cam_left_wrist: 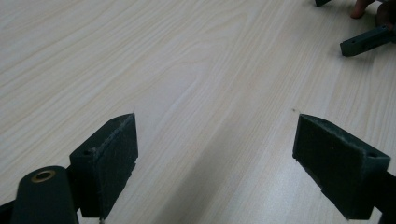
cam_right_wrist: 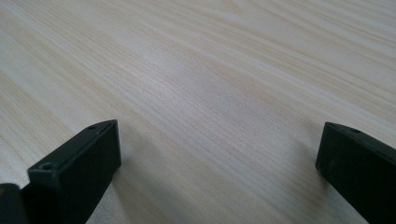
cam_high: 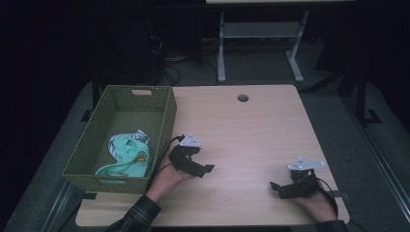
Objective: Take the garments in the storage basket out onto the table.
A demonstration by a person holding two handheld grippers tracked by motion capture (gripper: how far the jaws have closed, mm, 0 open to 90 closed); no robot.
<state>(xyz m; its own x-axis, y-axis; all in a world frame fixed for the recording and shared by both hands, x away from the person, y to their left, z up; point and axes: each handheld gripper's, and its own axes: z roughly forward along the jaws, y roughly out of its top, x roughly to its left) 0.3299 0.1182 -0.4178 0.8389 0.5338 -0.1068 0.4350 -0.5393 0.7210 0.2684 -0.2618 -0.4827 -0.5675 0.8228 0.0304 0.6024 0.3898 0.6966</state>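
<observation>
A green woven rectangular basket (cam_high: 167,113) at the left edge of the light wooden table (cam_high: 251,130) holds a crumpled mint-and-white cloth (cam_high: 128,154). Just right of it, the left gripper (cam_high: 203,169) hovers, jaws wide and empty. Well apart, the right gripper (cam_high: 275,188) also gapes wide, empty

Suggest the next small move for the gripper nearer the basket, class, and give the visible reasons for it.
Probably the left gripper should swing left over the green basket's rim toward the mint cloth. Its jaws stand wide open with nothing between them, it sits just beside the basket, and the cloth is the nearest loose thing. The right gripper, also open, rests farther off on the table.
</observation>
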